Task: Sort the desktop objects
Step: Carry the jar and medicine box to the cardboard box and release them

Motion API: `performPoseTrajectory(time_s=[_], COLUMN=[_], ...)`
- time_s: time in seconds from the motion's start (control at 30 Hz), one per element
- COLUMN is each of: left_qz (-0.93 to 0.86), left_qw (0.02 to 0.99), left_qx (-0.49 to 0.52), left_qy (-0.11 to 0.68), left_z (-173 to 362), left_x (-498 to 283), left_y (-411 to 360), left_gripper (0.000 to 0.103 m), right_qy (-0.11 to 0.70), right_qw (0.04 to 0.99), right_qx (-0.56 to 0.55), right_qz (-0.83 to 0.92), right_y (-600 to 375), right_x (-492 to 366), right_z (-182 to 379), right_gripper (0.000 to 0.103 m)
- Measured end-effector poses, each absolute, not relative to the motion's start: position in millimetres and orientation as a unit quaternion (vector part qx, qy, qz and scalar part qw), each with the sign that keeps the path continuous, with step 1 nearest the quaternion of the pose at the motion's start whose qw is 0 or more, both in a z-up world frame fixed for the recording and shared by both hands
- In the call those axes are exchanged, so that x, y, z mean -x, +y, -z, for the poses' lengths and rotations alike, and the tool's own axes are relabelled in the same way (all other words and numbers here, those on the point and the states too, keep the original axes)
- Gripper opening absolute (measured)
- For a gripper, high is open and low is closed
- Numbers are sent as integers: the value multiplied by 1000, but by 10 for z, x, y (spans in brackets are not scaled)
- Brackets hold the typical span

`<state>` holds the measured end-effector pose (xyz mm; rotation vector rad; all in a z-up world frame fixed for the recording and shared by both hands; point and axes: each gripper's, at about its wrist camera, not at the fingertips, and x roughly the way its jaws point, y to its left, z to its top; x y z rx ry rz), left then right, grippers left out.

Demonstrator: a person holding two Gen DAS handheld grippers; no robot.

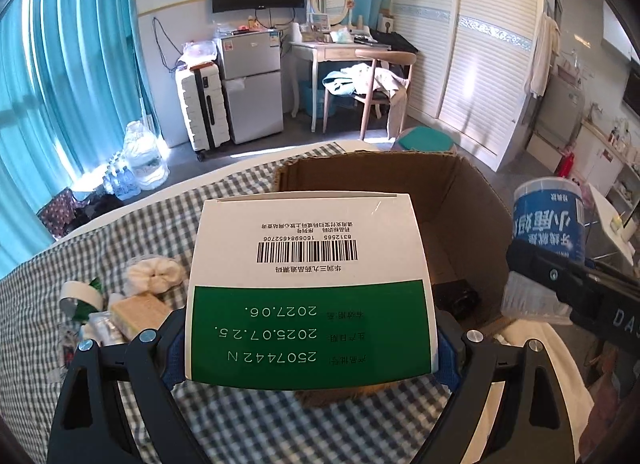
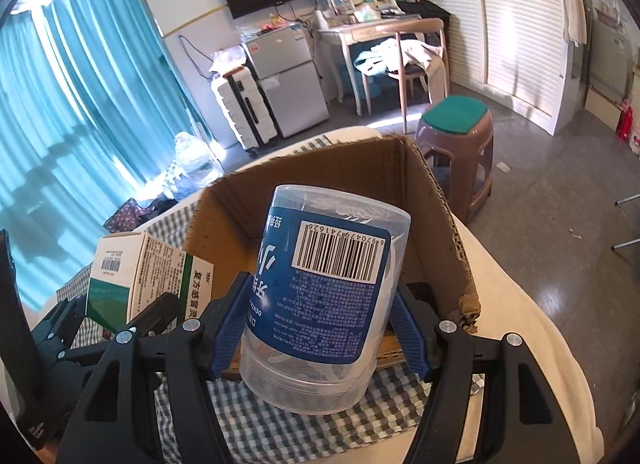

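- I see the cardboard box (image 2: 436, 224) standing open-topped on the checked cloth (image 1: 248, 424) covering the tabletop; I judge it to be the bin for the sorted things, which is why both of my loads point at its mouth.
- My left hand-held gripper (image 1: 312, 348) is clamped on the green and white medicine carton (image 1: 308, 284), pads on its two narrow sides, so the broad printed face lies flat and the carton juts forward over the box's near wall.
- My right hand-held gripper (image 2: 320, 328) is clamped on the clear tub with the blue label (image 2: 324, 296), gripped low on its round wall and tilted, with its far end leaning toward the box opening.
- The two loads ride side by side but apart, so I judge neither will knock the other on the way in.
- A clutter of small things (image 1: 132, 304), a tape roll and a white scrunchie among them, lies on the cloth left of the box, not yet sorted.
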<state>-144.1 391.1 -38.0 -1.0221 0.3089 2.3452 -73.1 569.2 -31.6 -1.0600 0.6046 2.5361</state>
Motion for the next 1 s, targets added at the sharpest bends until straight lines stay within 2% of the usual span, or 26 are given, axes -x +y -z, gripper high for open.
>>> performPoseTrajectory(time_s=[0.37, 0.5, 0.67, 1.0], left_qz=[-872, -864, -872, -879], left_qw=[309, 313, 305, 284], left_qx=[357, 367, 346, 362], left_qy=[129, 143, 161, 127], left_z=[391, 381, 224, -135], left_x=[1440, 1402, 1268, 1258], left_y=[4141, 4174, 4072, 3805], left_gripper=[96, 97, 103, 103], right_qy=[248, 264, 263, 260], right_qw=[172, 185, 190, 169], right_qx=[378, 353, 333, 329], right_qz=[-875, -878, -886, -892], right_y=[5927, 5935, 5906, 5531], right_x=[812, 748, 644, 257], right_z=[584, 483, 278, 83], right_gripper=[68, 72, 72, 72])
